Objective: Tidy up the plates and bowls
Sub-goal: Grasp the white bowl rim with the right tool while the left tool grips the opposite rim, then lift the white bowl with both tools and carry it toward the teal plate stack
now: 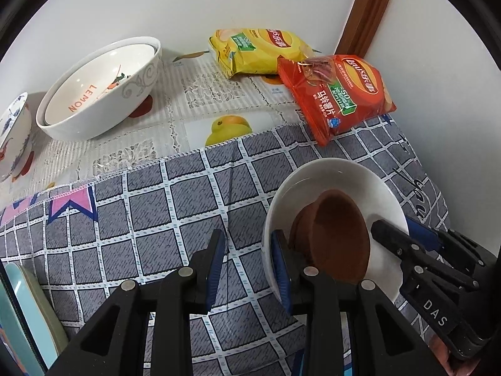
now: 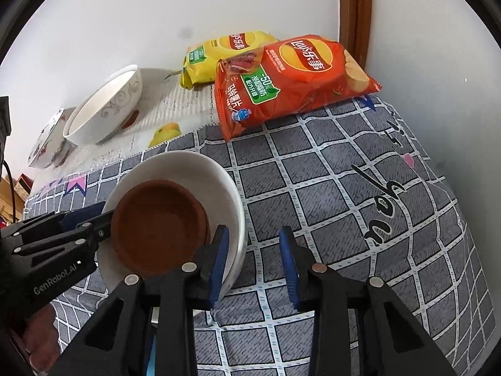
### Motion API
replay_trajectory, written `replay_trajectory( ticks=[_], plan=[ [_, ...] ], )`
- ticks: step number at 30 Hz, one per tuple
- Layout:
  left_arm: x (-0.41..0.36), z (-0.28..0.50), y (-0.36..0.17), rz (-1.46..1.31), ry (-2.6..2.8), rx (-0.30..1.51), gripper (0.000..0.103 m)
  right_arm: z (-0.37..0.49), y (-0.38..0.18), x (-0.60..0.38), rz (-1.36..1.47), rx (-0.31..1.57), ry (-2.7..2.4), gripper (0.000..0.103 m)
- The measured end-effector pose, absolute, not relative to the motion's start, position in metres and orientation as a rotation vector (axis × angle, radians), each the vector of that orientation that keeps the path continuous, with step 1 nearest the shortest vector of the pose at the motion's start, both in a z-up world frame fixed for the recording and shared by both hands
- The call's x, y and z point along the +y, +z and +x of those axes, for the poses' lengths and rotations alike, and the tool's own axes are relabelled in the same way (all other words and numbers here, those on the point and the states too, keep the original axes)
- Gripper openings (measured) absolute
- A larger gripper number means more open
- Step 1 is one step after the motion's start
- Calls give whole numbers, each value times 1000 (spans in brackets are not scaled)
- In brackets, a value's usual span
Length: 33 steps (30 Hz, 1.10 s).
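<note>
A white shallow bowl (image 1: 344, 178) (image 2: 188, 166) rests on the grey checked cloth (image 1: 156, 219), with two stacked brown bowls (image 1: 341, 235) (image 2: 156, 222) lying inside it. My left gripper (image 1: 249, 269) (image 2: 105, 216) is at the bowl's left rim. Its jaws are apart, the rim lies just inside the right pad, and otherwise only cloth shows between them. My right gripper (image 2: 253, 263) (image 1: 393, 227) straddles the opposite rim, one finger over the inside and one outside. Its pads stand apart and do not press the rim.
A large white "LEMON" bowl (image 1: 103, 94) (image 2: 106, 109), nested in another, and a small patterned bowl (image 1: 12, 134) stand at the back left by the wall. Yellow (image 1: 256, 50) and red (image 1: 338, 94) chip bags lie at the back right. Teal plates (image 1: 28, 313) stand at the lower left.
</note>
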<state>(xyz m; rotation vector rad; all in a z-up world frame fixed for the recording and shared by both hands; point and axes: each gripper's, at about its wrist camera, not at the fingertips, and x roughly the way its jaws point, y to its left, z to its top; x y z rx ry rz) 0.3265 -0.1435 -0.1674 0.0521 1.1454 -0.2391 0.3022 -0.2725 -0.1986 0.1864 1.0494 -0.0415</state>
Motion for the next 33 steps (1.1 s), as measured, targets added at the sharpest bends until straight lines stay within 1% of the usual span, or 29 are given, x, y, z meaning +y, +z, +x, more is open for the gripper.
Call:
replay_trajectory(
  ticks=[1, 4, 5, 20, 33],
  plan=[
    [-144, 327, -169, 53, -235, 1148, 31, 303, -199, -272, 179, 1049, -50, 32],
    [-146, 327, -171, 53, -225, 1150, 31, 306, -199, -270, 179, 1057, -47, 26],
    [-145, 327, -172, 51, -225, 1150, 31, 308, -200, -270, 178, 1060, -50, 26],
    [-147, 328, -179, 43, -221, 1164, 29, 313, -207, -270, 186, 1044, -64, 26],
    [-146, 329, -180, 31, -226, 1166, 27, 316, -211, -271, 211, 1072, -52, 25]
  ],
)
